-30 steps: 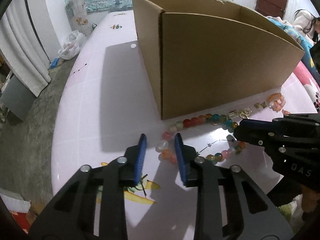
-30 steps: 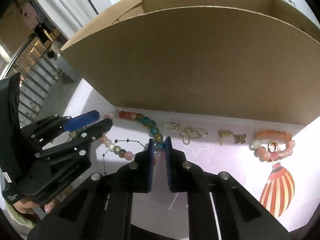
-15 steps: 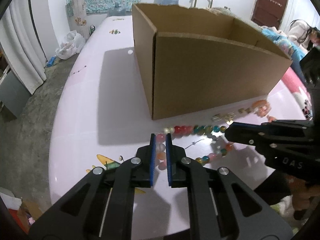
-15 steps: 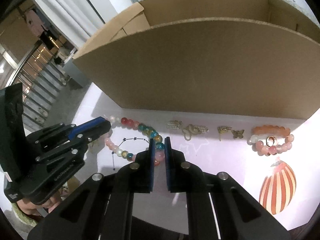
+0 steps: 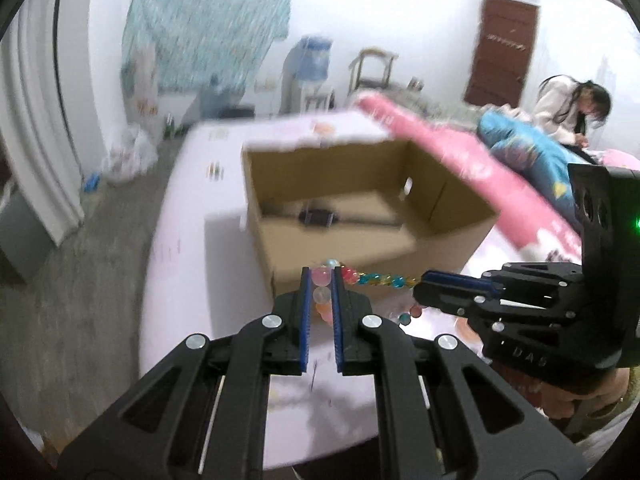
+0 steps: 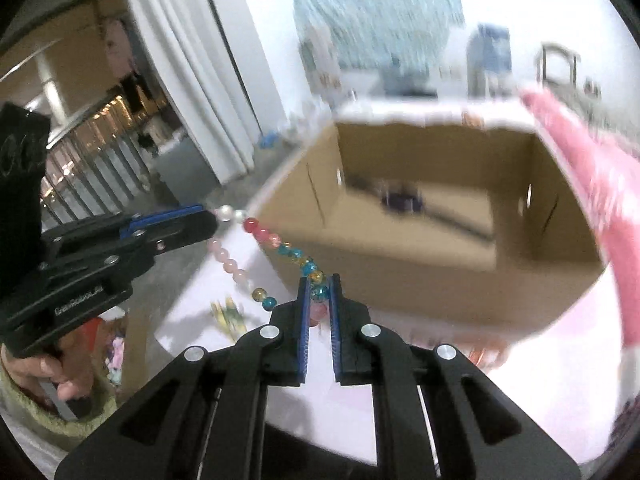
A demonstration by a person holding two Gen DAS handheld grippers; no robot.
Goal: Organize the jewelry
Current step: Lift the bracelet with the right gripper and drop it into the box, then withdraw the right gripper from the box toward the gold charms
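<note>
A necklace of coloured beads (image 5: 376,279) hangs stretched between my two grippers, lifted off the pink table (image 5: 192,280). My left gripper (image 5: 320,276) is shut on its pink and white beads. My right gripper (image 6: 319,285) is shut on its teal and amber beads (image 6: 288,250), and the loose loop sags below. In the left wrist view the right gripper (image 5: 424,282) comes in from the right. In the right wrist view the left gripper (image 6: 208,216) comes in from the left. The open cardboard box (image 5: 360,248) stands just behind the strand.
A small dark object (image 5: 318,217) lies on the box floor (image 6: 440,216). A pink cushion (image 5: 460,156) runs along the right side of the box. A person (image 5: 568,108) sits at the far right. Blurred orange beads (image 6: 480,356) lie on the table by the box.
The left gripper has closed on the beads. Both grippers have risen and lifted the necklace off the table, so both views now look down into the box.
</note>
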